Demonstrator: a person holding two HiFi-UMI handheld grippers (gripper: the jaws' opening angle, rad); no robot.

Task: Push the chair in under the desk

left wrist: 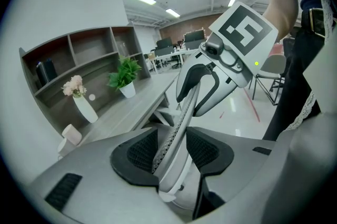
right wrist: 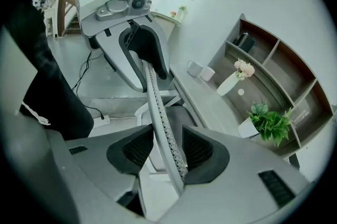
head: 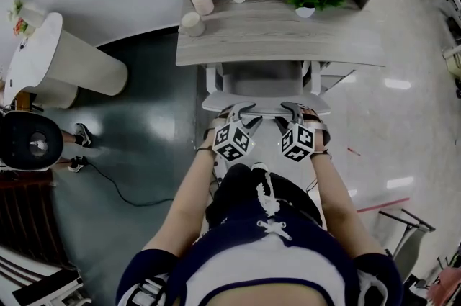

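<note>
While the left gripper's (left wrist: pixel 172 149) pads (left wrist: pixel 139 152) stand spread, the backrest (left wrist: pixel 178 125) runs edge-on between them with a gap on each side. The right gripper (right wrist: pixel 168 150) is the same: its jaws are apart and astride the mesh edge, which lies closer to one pad, with no firm pinch that I can see.

From the head view, the left gripper (head: pixel 241 110) and right gripper (head: pixel 292 109) sit side by side on the backrest's (head: pixel 266 103) top edge. That edge runs left to right across both. The chair (head: pixel 263 78) lies straight ahead, its seat partly under the desk (head: pixel 288 38). The desk's near edge runs parallel to the backrest. Neither hand is nearer, so I judge an even, level shove forward from both will keep the chair square.
</note>
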